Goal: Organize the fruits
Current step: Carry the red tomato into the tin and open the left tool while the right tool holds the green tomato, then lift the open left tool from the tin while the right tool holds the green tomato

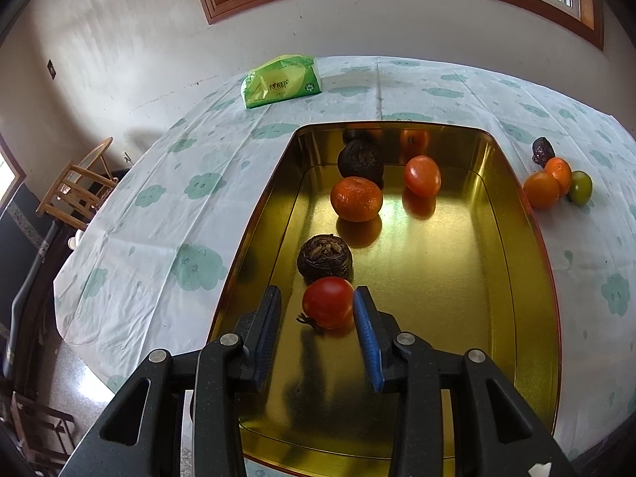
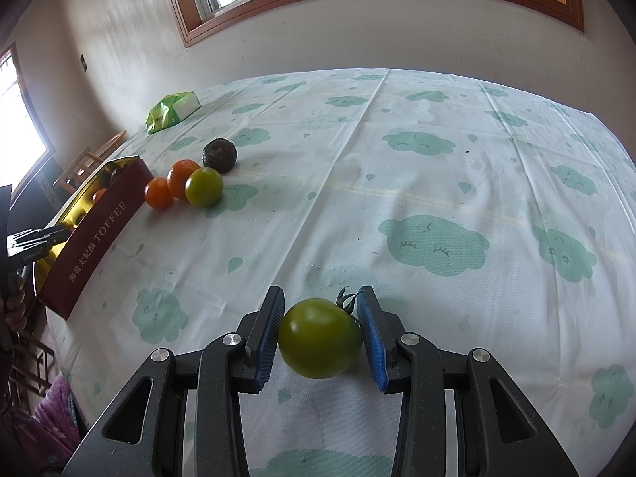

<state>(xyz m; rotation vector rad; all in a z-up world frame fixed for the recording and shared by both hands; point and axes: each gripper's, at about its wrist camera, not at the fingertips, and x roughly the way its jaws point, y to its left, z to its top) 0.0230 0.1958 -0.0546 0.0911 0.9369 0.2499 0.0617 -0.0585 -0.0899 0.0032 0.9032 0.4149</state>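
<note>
Black tongs with blue ribbed pads fill the bottom of both views. The left tongs (image 1: 316,308) stand spread over the near end of a gold tin (image 1: 528,278); a red tomato (image 1: 328,302) sits between the pads, close to the right one with a gap to the left, stem end turned toward the left pad. The right tongs (image 2: 321,310) pinch a green tomato (image 2: 320,337) over the table (image 2: 397,183), its curled stem pointing up and right against the right pad.

A white cloth printed with mint clouds covers the table. The tin, a long rounded rectangle with maroon outer walls and a mirror-bright floor, runs lengthwise away from the left camera. Inside lie, near to far, a dark wrinkled ball (image 1: 324,257), a pebbly mandarin (image 1: 356,198), another dark ball (image 1: 360,159) and a smooth orange-red tomato (image 1: 422,176).

Beside the tin's far right corner huddle a small orange tomato (image 2: 159,193), a second mandarin (image 2: 181,177), a second green tomato (image 2: 204,187) and a third dark ball (image 2: 219,155). A green tissue pack (image 1: 280,80) lies near the far edge.
</note>
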